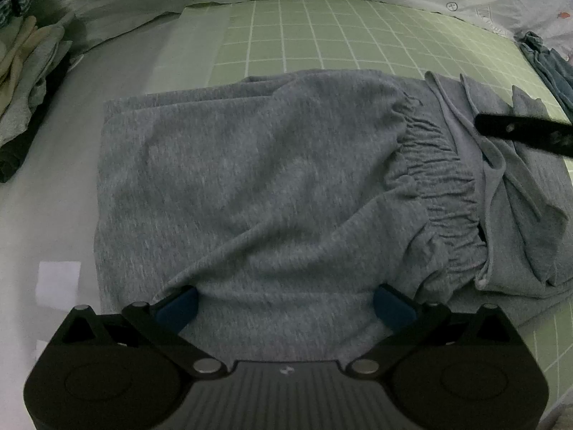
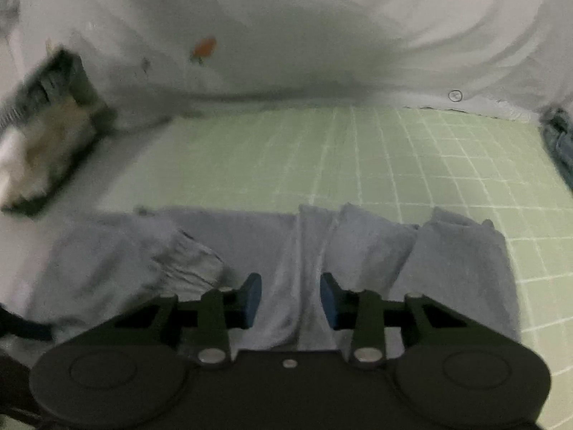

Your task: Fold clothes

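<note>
Hovering left hand-held gripper (image 1: 284, 304): released, blue pads spread over grey knit shorts with gathered waistband (image 1: 250, 186)
Right hand-held gripper (image 2: 290, 301): released, above a fabric fold
Shorts location: half-folded on green gridded mat (image 1: 322, 32)
Far left: stacked clothes (image 1: 25, 68)

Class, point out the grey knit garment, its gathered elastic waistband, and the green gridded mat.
Grey knit garment (image 1: 250, 186): left wrist view, flat middle panel.
Gathered elastic waistband (image 1: 437, 175): left wrist view, ruched band.
Green gridded mat (image 2: 412, 165): right wrist view, bare squares.
</note>
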A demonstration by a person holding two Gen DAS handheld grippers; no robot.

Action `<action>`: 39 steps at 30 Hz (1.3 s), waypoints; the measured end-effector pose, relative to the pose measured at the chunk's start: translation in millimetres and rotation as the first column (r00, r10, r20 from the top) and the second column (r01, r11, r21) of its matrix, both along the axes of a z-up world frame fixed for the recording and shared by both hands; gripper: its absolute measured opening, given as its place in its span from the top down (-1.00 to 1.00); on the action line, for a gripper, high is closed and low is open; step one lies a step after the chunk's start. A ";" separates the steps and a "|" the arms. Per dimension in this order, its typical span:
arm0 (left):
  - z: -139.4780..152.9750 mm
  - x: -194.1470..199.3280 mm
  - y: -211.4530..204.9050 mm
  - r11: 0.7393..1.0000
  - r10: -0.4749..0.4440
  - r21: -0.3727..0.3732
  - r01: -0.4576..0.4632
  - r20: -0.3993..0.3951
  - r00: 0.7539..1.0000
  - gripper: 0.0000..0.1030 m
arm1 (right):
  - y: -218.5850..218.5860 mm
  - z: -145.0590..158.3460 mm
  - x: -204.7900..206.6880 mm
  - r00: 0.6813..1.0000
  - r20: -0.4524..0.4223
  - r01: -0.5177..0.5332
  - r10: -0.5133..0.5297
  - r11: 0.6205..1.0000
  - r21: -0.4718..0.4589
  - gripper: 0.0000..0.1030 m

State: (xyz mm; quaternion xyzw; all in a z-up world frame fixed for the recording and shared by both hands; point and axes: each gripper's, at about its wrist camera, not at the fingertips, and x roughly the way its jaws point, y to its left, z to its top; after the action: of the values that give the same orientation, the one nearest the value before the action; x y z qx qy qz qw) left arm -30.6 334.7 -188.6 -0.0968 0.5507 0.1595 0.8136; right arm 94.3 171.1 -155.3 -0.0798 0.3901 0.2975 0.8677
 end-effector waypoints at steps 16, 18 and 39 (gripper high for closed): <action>4.9 0.9 0.6 1.000 0.019 -0.014 -0.019 -0.020 1.000 -1.00 | -5.8 24.5 -20.3 0.993 0.047 -0.118 0.111 0.976 0.181 0.95; 5.4 0.8 0.5 1.000 0.017 -0.014 -0.017 -0.020 1.000 -1.00 | -3.9 20.3 -21.7 0.991 0.022 -0.133 0.132 0.975 0.177 0.94; 6.9 -0.5 1.2 1.000 0.011 -0.013 -0.011 -0.020 1.000 -1.00 | -136.4 -17.5 1.5 0.920 -0.064 0.383 -0.386 0.922 -0.051 -0.57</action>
State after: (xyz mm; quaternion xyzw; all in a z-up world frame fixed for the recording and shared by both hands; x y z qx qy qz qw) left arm -31.1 335.9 -181.7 -0.1038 0.5591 0.1612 0.8066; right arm 95.9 34.7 -172.8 -0.0070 0.4351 0.1168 0.8927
